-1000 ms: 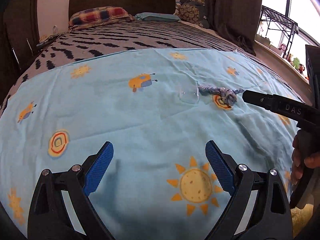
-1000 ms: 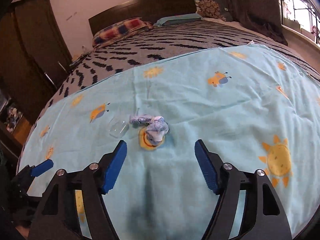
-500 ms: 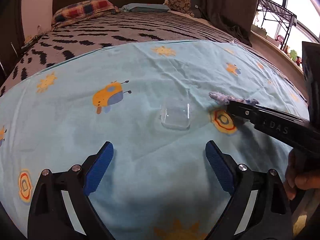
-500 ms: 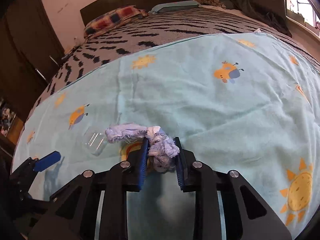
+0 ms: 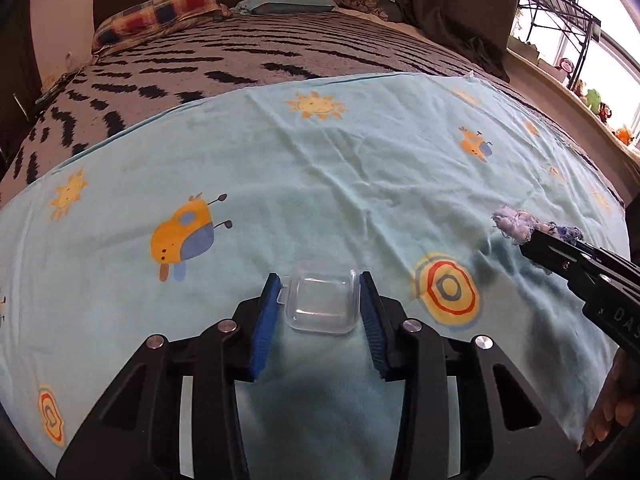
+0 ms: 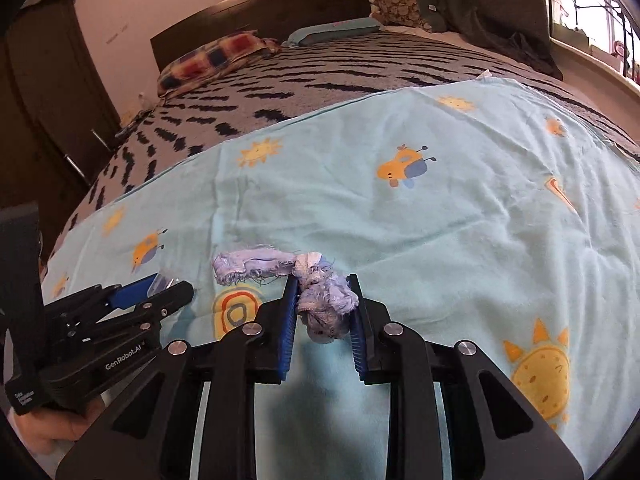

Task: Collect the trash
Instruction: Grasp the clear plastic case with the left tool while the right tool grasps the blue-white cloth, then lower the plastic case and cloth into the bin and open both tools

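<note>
I hold both my tools low over the bed and tip them down at the blue sheet.

My left gripper has just been closing, and its two blue pads now sit tight on both sides of one clear plastic box. The box is right between my fingers, near their tips. It is small and square with round corners, see-through and shiny, and it rests on the sheet. My hand on the other tool shows at the far right edge, curled around the handle.

My right gripper is clamped on one cloth scrap. The scrap is pale blue and white, soft and frayed, bunched in a lump between my pads. One loose end sticks out past my left finger, with threads hanging off it. In this view my left gripper pokes in from my left side, and it is black with a blue pad.

So I count two tools, one box and one scrap.

The sheet under my tools is light blue, thin and wrinkly, with suns, bugs and ring shapes printed on it. Far ahead of my fingers lies a fuzzy grey blanket with black zigzag stripes, then one checked pillow and one plain blue pillow.
</note>
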Motion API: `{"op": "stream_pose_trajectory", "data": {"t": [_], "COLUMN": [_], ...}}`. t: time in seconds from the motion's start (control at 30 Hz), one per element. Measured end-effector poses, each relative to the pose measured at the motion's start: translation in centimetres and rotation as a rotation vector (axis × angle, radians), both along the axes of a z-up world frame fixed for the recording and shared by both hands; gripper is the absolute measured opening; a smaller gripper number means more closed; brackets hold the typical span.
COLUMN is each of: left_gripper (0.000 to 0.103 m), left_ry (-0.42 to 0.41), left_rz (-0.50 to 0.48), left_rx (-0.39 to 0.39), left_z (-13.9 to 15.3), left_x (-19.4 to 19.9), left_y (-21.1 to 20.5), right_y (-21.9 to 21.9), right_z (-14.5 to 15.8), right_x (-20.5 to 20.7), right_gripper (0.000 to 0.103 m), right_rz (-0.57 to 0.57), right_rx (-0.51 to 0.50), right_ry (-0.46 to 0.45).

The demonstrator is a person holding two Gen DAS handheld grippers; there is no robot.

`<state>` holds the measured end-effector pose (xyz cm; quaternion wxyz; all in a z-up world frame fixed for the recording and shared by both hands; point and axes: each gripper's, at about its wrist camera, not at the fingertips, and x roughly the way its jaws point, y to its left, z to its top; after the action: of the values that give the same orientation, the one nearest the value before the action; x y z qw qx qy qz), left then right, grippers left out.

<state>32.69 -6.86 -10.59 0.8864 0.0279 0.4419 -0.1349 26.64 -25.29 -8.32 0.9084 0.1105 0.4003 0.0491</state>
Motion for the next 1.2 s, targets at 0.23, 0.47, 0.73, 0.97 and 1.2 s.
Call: {"op": "stream_pose_trajectory", "data": {"t": [0.23, 0.47, 0.73, 0.97, 1.2], "left_gripper": [0.038, 0.038, 0.038, 0.038, 0.038], "left_ry": [-0.062, -0.115, -0.195, -0.132, -0.027], "left_rz": [-0.014, -0.017, -0.052, -0.092, -0.094], "left_rx": [-0.005, -0.052, -0.05, -0.097, -0.114], "left_z": [2.7, 5.4, 5.7, 2.3, -2.7], "left_x": [-6.0, -13.8, -24.0, -31.5, -35.6], "left_y": [1.5, 3.1, 4.4, 5.5, 5.5], "right_y": [-0.3, 0.3, 1.5, 2.5, 2.5], "right_z": [2.3, 5.0, 6.0, 2.9, -4.1], "right_x": [-4.3, -11.3, -20.6, -27.9, -31.6], "right_gripper": [0.025, 0.025, 0.025, 0.025, 0.025], "right_rz": [0.019, 0.056, 0.143, 0.188, 0.122], "right_rx": [0.018, 0.001, -0.031, -0.015, 0.051], "right_ry": [-0.046, -0.114, -0.168, -0.138, 0.013]}}
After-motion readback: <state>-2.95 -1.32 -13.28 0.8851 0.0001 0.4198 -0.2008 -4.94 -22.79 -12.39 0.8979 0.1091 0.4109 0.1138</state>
